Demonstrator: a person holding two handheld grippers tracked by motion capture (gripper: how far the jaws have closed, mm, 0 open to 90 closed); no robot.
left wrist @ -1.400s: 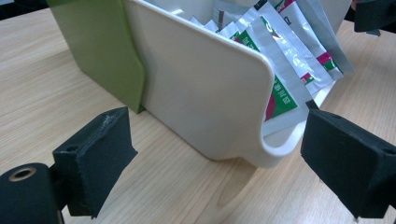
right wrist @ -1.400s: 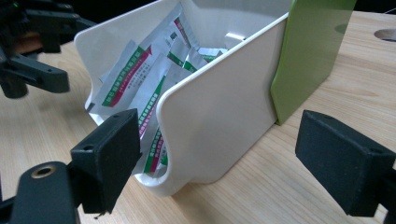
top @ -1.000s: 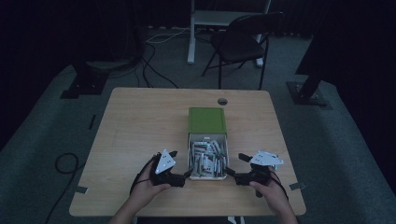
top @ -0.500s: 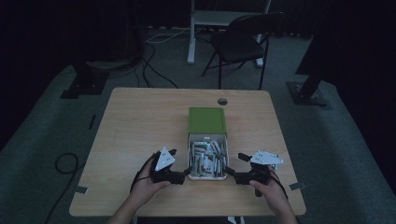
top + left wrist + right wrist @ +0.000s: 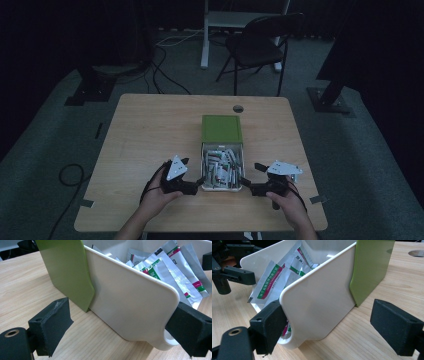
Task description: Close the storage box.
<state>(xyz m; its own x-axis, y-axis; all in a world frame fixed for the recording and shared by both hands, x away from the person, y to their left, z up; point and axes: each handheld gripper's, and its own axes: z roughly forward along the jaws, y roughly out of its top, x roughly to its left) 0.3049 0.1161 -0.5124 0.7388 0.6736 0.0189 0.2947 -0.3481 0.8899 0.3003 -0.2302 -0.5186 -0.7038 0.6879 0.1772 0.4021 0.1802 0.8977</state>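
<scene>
A white open tray (image 5: 221,189) holding several silver sachets (image 5: 220,167) sticks out of a green sleeve (image 5: 221,129) at the table's middle front. My left gripper (image 5: 197,184) lies at the tray's near left corner and is open. In the left gripper view the tray wall (image 5: 125,297) stands between the wide jaws of the left gripper (image 5: 121,330), with the left pad well clear of it. My right gripper (image 5: 247,186) is open at the near right corner. In the right gripper view the right gripper (image 5: 332,330) straddles that corner of the tray (image 5: 317,302), its right pad clear of the wall.
A round cable hole (image 5: 238,108) lies in the wooden table (image 5: 150,130) behind the green sleeve. A dark chair (image 5: 260,45) and floor cables (image 5: 165,65) are beyond the far edge. The person's hands are close to the table's near edge.
</scene>
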